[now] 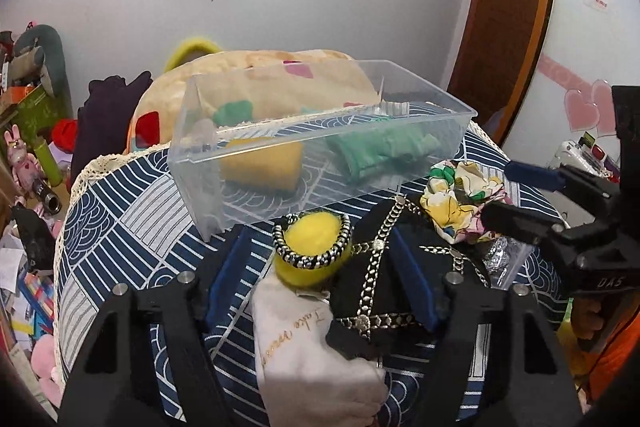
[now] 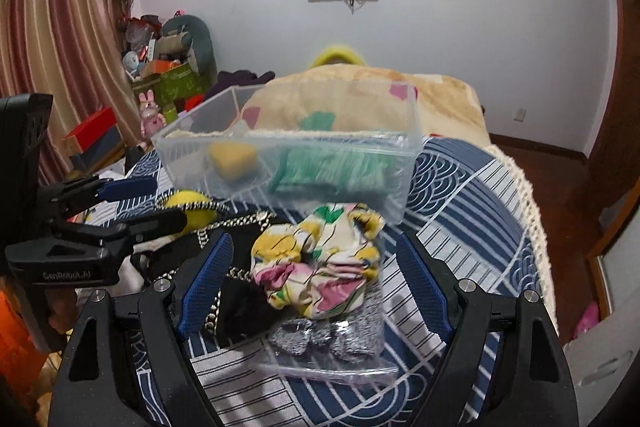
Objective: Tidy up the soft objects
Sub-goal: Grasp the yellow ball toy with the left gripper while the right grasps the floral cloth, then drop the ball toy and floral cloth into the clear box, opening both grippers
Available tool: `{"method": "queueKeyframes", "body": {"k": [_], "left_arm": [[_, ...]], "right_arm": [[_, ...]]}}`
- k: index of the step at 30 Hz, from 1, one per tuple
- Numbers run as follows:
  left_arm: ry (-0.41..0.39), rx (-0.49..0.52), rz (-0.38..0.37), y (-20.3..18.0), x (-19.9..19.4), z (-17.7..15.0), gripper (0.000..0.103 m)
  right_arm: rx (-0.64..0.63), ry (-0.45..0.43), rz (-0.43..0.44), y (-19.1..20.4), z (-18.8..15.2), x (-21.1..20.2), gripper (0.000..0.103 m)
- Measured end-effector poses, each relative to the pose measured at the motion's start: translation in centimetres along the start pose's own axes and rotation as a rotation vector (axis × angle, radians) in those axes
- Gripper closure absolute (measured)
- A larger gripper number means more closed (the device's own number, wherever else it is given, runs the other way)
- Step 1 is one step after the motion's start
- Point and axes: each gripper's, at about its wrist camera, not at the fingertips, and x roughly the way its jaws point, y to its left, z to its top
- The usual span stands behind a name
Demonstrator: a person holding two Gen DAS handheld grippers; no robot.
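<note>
A clear plastic bin [image 1: 460,115] [image 2: 408,147] sits on the patterned table and holds a yellow sponge [image 1: 260,163] [image 2: 234,159] and a green cloth [image 1: 380,151] [image 2: 332,171]. My left gripper [image 1: 320,251] is open around a yellow puff with a beaded band [image 1: 314,243], beside a white cloth [image 1: 312,355] and a black chained garment [image 1: 384,291]. My right gripper [image 2: 316,259] is open around a floral scrunchie [image 2: 320,267] [image 1: 460,199] lying on a clear bag of silver items [image 2: 320,343].
The table has a blue-and-white patterned cover [image 1: 120,219] [image 2: 472,227] with a lace edge. A cream blanket [image 1: 280,79] lies behind the bin. Toys and boxes [image 1: 28,131] clutter the floor at left. A wooden door [image 1: 508,7] stands at right.
</note>
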Motion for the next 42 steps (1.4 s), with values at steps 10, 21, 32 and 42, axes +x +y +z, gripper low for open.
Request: {"method": "queueKeyframes", "body": {"k": [10, 21, 32, 42], "left_arm": [[0.009, -0.023, -0.025, 0.4, 0.4, -0.4, 0.064], [-0.018, -0.030, -0.029, 0.5, -0.5, -0.2, 0.075], [-0.059, -0.032, -0.034, 0.4, -2.0, 0.2, 0.082], [-0.108, -0.036, -0.037, 0.6, -4.1, 0.7, 0.082]], "right_arm": [[0.021, 0.046, 0.038, -0.4, -0.6, 1.0, 0.039], [0.023, 0.052, 0.013, -0.8, -0.8, 0.6, 0.064], [0.024, 0.009, 0.033, -0.8, -0.3, -0.2, 0.090], [0.021, -0.057, 0.026, -0.6, 0.6, -1.8, 0.092]]}}
